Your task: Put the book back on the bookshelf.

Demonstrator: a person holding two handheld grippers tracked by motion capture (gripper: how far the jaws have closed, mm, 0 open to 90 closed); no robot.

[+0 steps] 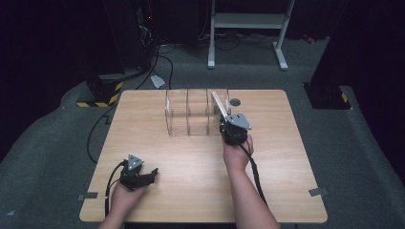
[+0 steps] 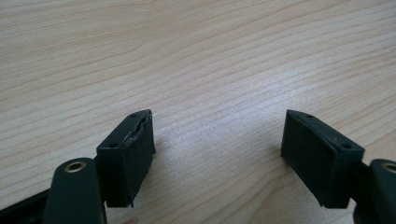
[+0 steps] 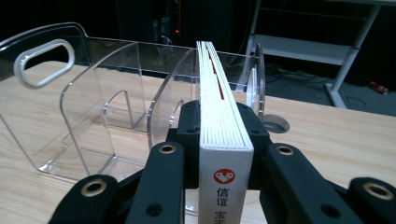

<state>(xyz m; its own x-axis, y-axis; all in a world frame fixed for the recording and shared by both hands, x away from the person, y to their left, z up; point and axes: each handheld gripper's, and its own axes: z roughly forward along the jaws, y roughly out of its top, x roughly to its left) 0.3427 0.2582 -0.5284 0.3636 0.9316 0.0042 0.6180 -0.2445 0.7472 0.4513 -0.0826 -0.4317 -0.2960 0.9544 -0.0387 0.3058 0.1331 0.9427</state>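
From the high view, the right gripper [image 1: 228, 125] is at the clear rack [image 1: 191, 114] in the middle of the far side of the table [image 1: 191, 181]. It holds a white book [image 1: 219, 106] at the rack's right end slot. The left gripper [image 1: 143, 177] rests near the front edge, well apart from the rack.

In the left gripper view, the left gripper [image 2: 217, 154] has its jaws spread wide with nothing between them, only bare table [image 2: 196, 56].

In the right gripper view, the right gripper [image 3: 225, 140] pinches the book [image 3: 222, 126] by its spine end, pages up. The rack [image 3: 93, 121] has see-through dividers, and the left slots look empty (the far right one is hard to see). The book could bump a divider [image 3: 170, 100] and push the light rack if it goes in crooked, I think.
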